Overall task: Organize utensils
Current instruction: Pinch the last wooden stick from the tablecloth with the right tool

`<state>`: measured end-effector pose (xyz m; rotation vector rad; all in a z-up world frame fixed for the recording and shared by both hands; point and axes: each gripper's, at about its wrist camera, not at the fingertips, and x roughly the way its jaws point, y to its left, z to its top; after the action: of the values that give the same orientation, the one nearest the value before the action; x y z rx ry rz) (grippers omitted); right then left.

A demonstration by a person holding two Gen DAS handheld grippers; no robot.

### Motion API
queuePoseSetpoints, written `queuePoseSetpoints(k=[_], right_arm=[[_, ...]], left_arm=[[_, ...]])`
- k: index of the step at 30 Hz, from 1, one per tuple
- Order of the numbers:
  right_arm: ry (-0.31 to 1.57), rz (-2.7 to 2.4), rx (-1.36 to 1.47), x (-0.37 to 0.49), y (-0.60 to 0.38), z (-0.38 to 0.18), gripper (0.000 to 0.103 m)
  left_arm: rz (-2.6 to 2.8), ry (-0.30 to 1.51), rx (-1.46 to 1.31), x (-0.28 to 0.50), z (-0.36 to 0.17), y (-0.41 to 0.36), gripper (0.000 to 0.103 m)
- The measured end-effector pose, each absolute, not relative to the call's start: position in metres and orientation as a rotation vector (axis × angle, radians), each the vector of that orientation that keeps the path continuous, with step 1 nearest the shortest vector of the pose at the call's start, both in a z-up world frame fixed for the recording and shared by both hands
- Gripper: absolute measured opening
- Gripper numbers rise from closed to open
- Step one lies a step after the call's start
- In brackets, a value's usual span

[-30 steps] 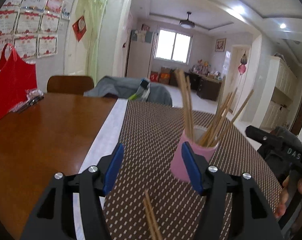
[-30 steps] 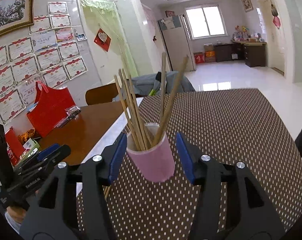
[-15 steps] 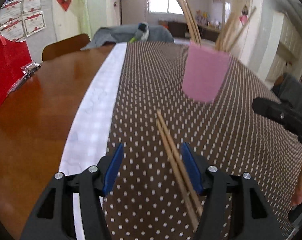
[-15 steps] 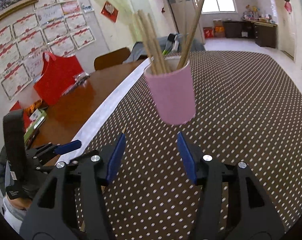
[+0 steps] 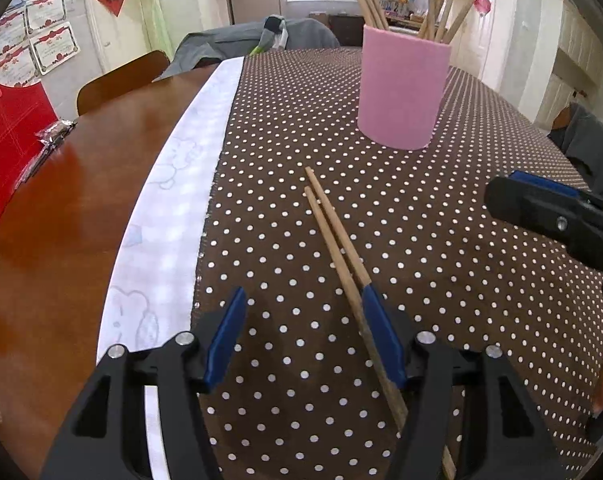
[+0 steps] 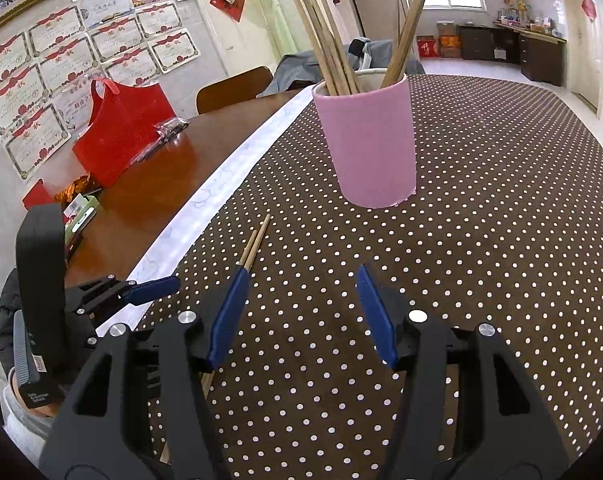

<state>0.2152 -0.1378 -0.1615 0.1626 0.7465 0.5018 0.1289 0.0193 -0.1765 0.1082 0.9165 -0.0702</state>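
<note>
Two loose wooden chopsticks (image 5: 333, 236) lie side by side on the brown dotted tablecloth (image 5: 441, 280). My left gripper (image 5: 304, 300) hovers low over their near ends, its jaws opening and empty; the pair runs under its right finger. Beyond them a pink cup (image 5: 401, 88) stands upright, holding several chopsticks (image 6: 325, 40). My right gripper (image 6: 303, 280) is open and empty in front of the pink cup (image 6: 369, 144), and the loose chopsticks (image 6: 255, 246) end at its left finger. Each gripper shows in the other's view: the right gripper (image 5: 541, 208) and the left gripper (image 6: 153, 286).
A white patterned strip (image 5: 169, 208) edges the cloth, with bare wooden table (image 5: 61, 220) to its left. A red bag (image 6: 121, 136) and small packets (image 6: 77, 200) sit on that wood. A chair back (image 6: 233, 88) and a grey garment (image 5: 253, 40) are at the far side.
Both grippers sank and tipped down towards the table. The pink cup slid from between the right fingers to farther ahead. The loose chopsticks came in by the left gripper's right finger.
</note>
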Motion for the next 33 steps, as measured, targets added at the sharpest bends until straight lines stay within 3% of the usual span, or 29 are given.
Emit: queuePoseSetpoints(k=[6,11,22,27,33], right_arm=[[0.755,0.506,0.155,0.215,-0.136,-0.162,0.057],[0.772,0.51,0.141,0.215,-0.131,-0.165,0.057],[0.824,0.517,0.101,0.218,-0.117,-0.17,0.057],[0.891,0.517,0.06,0.223,-0.103,-0.173,0.057],[0.963,0.51,-0.016,0.232,-0.073,-0.174,0.058]], left_arm=[[-0.053,0.982,0.205,0.127,-0.175,0.008,0.064],[-0.069,1.017,0.071,0.13,-0.173,0.028,0.064],[-0.041,1.007,0.044,0.126,-0.171,0.039,0.04],[-0.013,1.013,-0.019,0.134,-0.171,0.053,0.011],[-0.006,0.999,-0.129,0.139,-0.172,0.069,0.006]])
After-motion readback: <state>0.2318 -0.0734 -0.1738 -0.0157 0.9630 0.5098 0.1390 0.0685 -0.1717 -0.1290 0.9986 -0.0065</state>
